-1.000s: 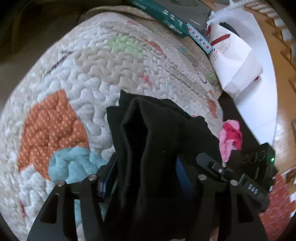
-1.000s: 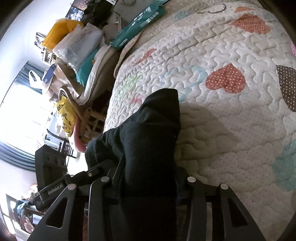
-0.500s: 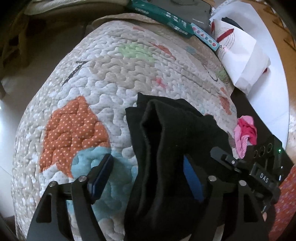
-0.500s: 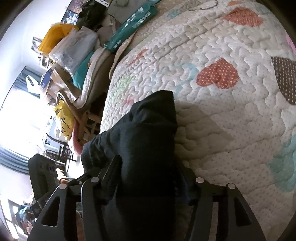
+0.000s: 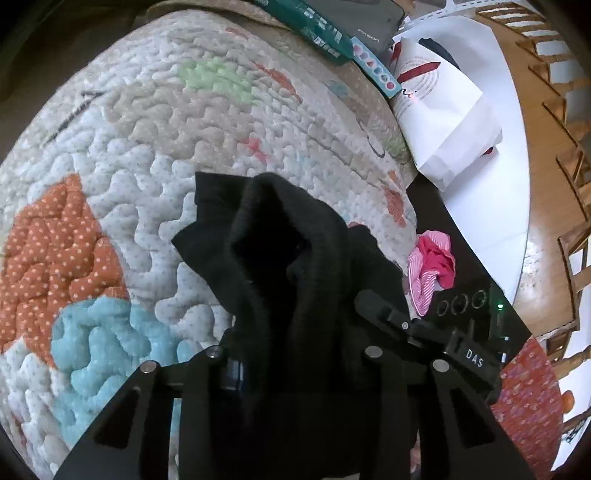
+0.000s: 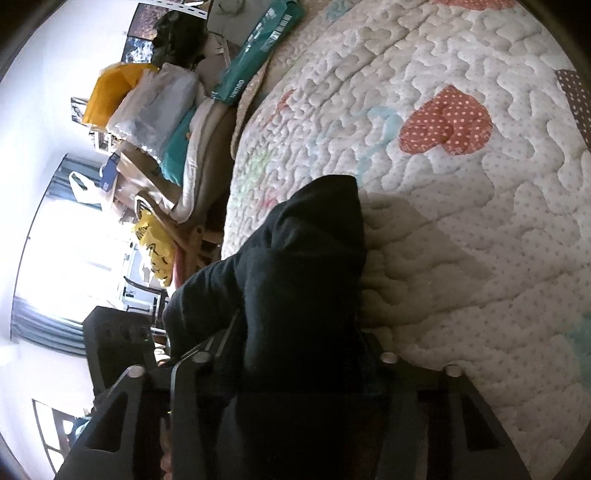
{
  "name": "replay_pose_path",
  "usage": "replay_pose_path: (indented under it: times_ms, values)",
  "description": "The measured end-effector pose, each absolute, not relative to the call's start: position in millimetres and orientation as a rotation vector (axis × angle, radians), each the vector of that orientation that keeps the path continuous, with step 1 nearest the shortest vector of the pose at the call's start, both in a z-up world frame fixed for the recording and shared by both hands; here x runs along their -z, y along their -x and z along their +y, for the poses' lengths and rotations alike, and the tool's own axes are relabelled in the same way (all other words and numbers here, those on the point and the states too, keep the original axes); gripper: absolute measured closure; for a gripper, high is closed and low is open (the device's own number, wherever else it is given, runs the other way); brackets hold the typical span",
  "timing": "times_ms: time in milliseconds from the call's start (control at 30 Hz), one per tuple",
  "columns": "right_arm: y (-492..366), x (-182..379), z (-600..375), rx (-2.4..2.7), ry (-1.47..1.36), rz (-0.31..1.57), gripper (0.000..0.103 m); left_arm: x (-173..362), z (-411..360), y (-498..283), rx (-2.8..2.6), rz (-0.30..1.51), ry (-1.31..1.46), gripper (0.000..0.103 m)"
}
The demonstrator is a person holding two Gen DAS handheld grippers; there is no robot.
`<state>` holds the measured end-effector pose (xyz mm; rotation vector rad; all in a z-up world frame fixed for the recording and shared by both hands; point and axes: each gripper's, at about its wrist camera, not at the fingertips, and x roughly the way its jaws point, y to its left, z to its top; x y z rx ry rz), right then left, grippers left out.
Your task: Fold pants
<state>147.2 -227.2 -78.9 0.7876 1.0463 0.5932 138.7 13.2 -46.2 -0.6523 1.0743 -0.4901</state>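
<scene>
The black pants (image 5: 280,229) hang in a thick bunched fold over a quilted bedspread (image 5: 147,129) with orange and blue patches. My left gripper (image 5: 295,332) has its jaws closing, and the fabric fills the gap with both fingers pressed against it. In the right wrist view the same black pants (image 6: 314,229) rise between the fingers of my right gripper (image 6: 303,336), whose jaws are also closing on the cloth. The bunch casts a shadow on the quilt (image 6: 461,221). The fabric hides the pads of both grippers.
A white paper bag (image 5: 443,122) and a teal package (image 5: 314,33) lie past the bed's far edge. A pink striped cloth (image 5: 432,269) sits beside the bed, and wooden chairs (image 5: 569,147) stand at the right. A pile of bags and folded linen (image 6: 147,103) flanks the bed.
Half a second ago the left jaws stood wide, one pad clear of the cloth; now they have closed back onto the bunch. The right jaws widened slightly, then narrowed again.
</scene>
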Motion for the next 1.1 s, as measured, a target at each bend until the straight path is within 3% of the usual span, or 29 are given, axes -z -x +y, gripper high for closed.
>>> replay_pose_path:
  times_ms: [133,533,1100]
  values:
    - [-144,59,-215,-0.599,-0.702,1.018,0.062,31,9,-131,0.462,1.046,0.580,0.070]
    - [-177,3,-196,-0.611,-0.584,0.963,0.062,-11,23,-182,0.449,1.002,0.575,0.070]
    - [-285,8,-162,-0.538,-0.506,0.997,0.062,17,47,-273,0.373,1.030,0.568,0.069]
